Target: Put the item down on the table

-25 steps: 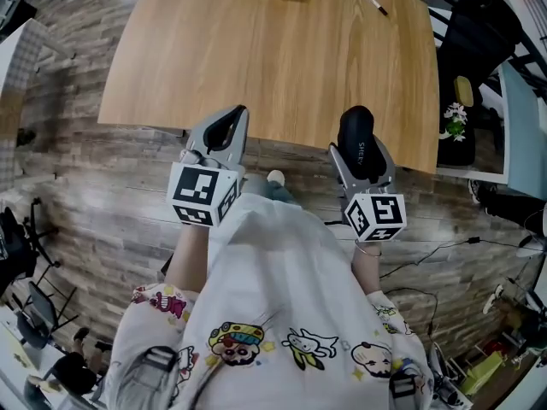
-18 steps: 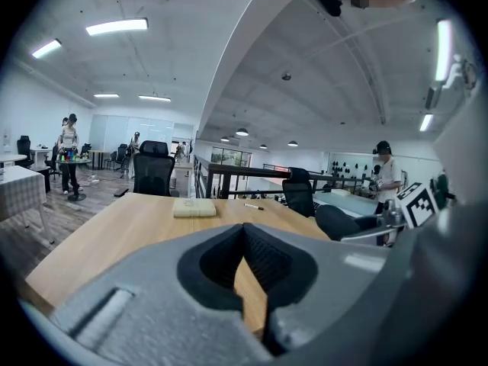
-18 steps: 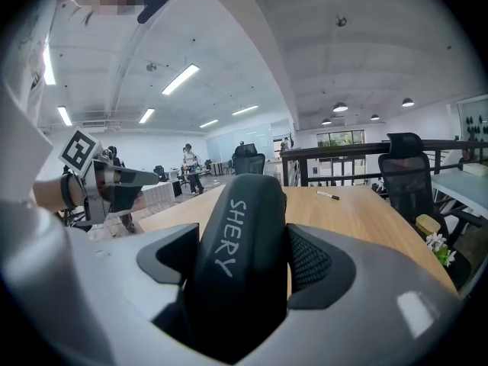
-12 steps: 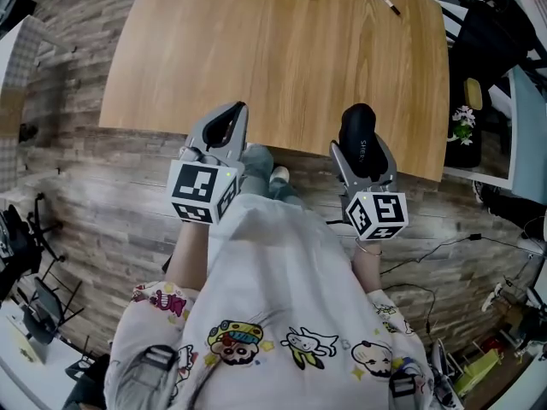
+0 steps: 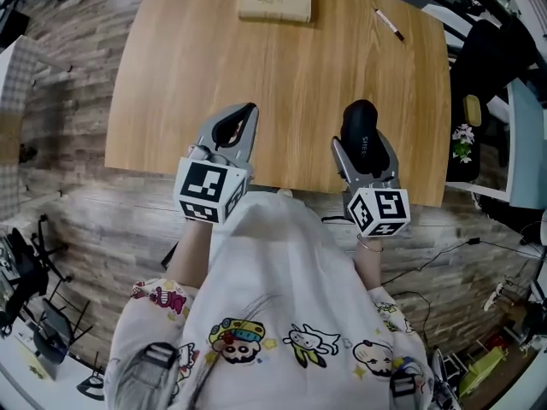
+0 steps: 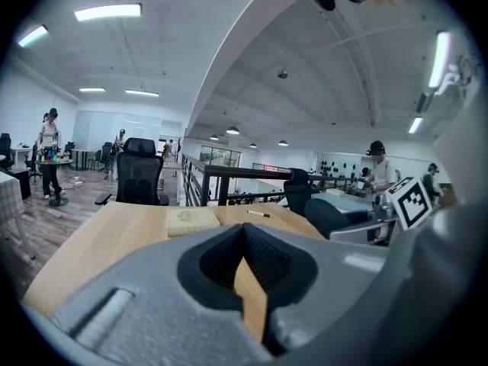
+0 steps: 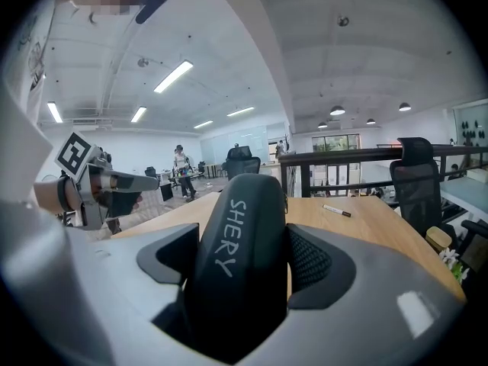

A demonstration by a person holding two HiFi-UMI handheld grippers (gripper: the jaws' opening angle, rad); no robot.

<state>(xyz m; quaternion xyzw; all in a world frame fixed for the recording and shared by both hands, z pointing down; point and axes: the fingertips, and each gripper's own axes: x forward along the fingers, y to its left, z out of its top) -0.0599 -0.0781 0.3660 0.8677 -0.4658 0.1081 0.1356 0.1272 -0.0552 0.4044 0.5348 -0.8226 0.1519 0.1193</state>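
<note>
Your right gripper [image 5: 361,139] has its jaws spread wide and clamped on a black, rounded hard case [image 7: 242,258] lettered SHERY, which juts out past the jaw tips. You appear to be mid-carry, with the case over the near edge of the light wooden table [image 5: 291,75] and not yet set down. Next, lower it until it rests on the bare wood below the jaws, then release. Your left gripper [image 5: 232,131], alongside, is closed on nothing.

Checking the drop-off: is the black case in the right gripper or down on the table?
In the gripper: the right gripper has its jaws clamped on the black case, above the table.
</note>
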